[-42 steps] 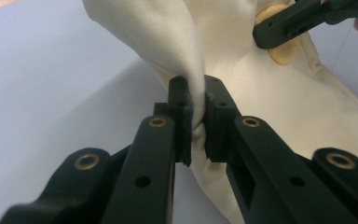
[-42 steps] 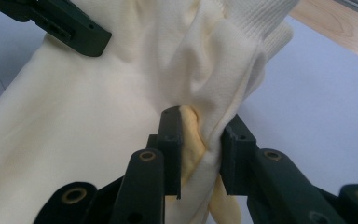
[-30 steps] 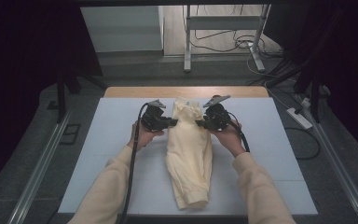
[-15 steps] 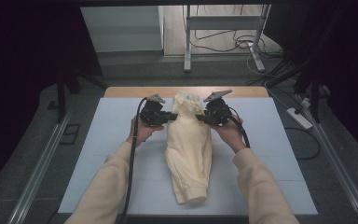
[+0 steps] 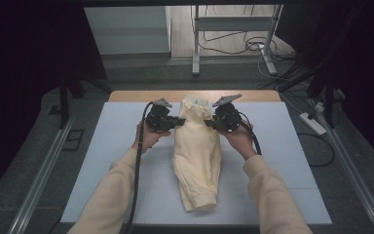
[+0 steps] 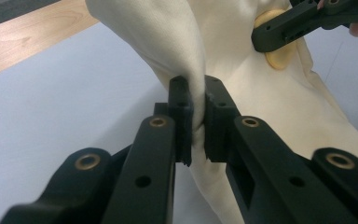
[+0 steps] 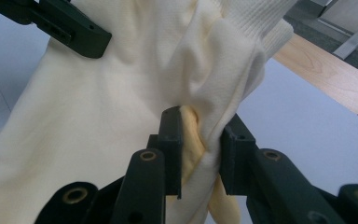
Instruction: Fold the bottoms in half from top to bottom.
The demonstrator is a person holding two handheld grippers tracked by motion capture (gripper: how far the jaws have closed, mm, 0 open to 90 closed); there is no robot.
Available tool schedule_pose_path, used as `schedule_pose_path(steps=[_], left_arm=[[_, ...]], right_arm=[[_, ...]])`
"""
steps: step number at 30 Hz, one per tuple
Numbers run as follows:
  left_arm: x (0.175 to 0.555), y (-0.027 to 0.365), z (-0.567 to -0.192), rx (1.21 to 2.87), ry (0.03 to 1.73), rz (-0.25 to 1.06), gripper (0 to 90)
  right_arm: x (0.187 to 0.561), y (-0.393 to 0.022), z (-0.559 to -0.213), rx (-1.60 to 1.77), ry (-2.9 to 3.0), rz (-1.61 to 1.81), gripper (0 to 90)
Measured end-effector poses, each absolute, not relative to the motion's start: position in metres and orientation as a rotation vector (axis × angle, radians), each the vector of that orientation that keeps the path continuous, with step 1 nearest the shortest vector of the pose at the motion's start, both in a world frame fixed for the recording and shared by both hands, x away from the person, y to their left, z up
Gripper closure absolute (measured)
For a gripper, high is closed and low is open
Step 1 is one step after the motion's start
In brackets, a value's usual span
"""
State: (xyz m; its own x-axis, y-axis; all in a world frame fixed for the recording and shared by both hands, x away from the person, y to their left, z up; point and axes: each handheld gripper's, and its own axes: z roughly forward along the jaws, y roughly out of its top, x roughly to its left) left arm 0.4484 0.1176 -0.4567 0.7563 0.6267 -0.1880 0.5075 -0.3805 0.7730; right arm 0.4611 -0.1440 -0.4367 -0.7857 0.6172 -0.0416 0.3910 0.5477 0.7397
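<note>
A pale yellow sweatshirt (image 5: 197, 156) lies lengthwise down the middle of the white mat (image 5: 102, 146), its far end lifted off the surface. My left gripper (image 5: 177, 121) is shut on the cloth's left side; in the left gripper view a thin fold of the sweatshirt (image 6: 242, 93) is pinched between the pads at my left gripper (image 6: 196, 122). My right gripper (image 5: 210, 122) grips the opposite side. In the right gripper view a thick bunch of sweatshirt (image 7: 121, 112) with a ribbed hem sits squeezed in my right gripper (image 7: 200, 154).
The mat rests on a wooden table whose far edge (image 5: 141, 95) shows beyond the garment. A metal stand (image 5: 195, 44) and cables (image 5: 253, 48) are on the floor behind. A power strip (image 5: 313, 123) lies off the right side.
Both grippers have carried the sweatshirt's far end slightly farther from the person and higher. Grips are unchanged.
</note>
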Motion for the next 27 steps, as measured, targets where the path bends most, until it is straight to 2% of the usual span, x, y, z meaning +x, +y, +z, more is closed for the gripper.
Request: schedule_pose_path(steps=[9,17,27], left_arm=[[0.450,0.118,-0.453,2.056,0.846,0.180,82.8],[0.453,0.120,-0.430,2.038,0.829,0.219,82.9],[0.457,0.121,-0.439,2.056,0.840,0.207,83.0]], right_arm=[[0.463,-0.143,-0.437,0.840,2.487,1.079,72.9],[0.465,-0.142,-0.412,0.810,2.438,1.107,73.1],[0.467,-0.141,-0.425,0.829,2.450,1.106,73.2]])
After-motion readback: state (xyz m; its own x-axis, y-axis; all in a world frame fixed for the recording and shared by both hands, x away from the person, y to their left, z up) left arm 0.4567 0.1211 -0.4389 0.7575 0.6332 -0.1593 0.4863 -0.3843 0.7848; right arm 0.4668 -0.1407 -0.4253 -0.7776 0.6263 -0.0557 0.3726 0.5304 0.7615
